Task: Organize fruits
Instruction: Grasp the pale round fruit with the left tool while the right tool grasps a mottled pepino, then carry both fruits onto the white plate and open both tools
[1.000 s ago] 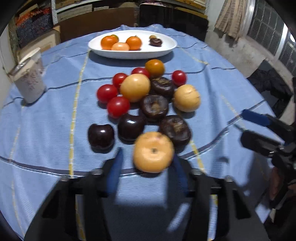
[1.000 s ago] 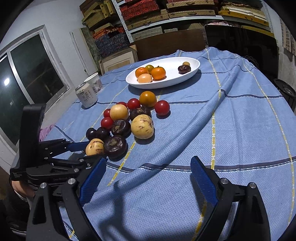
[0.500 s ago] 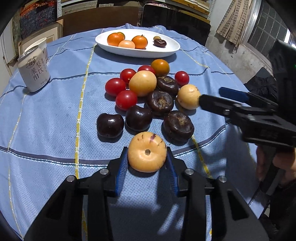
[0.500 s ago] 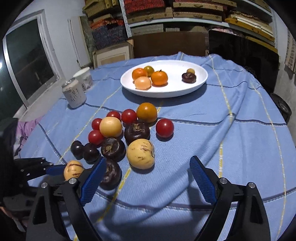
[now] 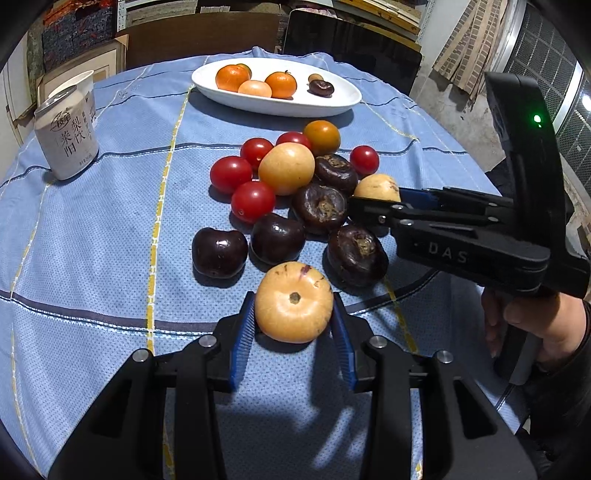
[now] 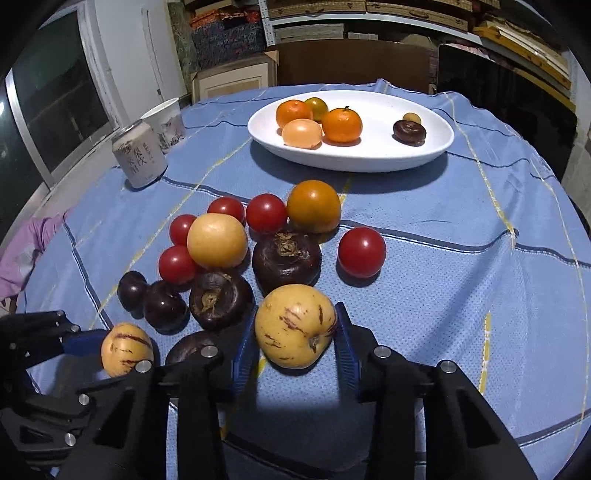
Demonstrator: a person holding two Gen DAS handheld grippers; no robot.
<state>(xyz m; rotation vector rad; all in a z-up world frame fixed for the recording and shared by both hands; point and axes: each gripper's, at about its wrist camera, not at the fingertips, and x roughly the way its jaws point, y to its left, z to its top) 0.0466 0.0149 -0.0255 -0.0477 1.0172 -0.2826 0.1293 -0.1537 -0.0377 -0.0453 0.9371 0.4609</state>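
A round bench carries a blue cloth with yellow and dark stripes. Behind its far edge stand shelves stacked with boxes, a brown cardboard panel and a dark chair back; a window fills the wall past the left edge.

Near the far edge sits a white oval dish. It holds two oranges, a greenish-orange fruit behind them, a pale peach-coloured fruit in front, and, apart toward its right end, a dark water chestnut with a small yellow fruit just behind it. A drink can and a white cup behind it stand near the left edge.

Mid-bench lies a loose cluster of red tomatoes, an orange tomato, a yellow fruit, dark water chestnuts and two dark plums.

At the near edge of the cluster, the left hand-held gripper is clamped on a yellow streaked melon. The right hand-held gripper is closing, a second streaked yellow melon between its blue pads, which meet its sides.
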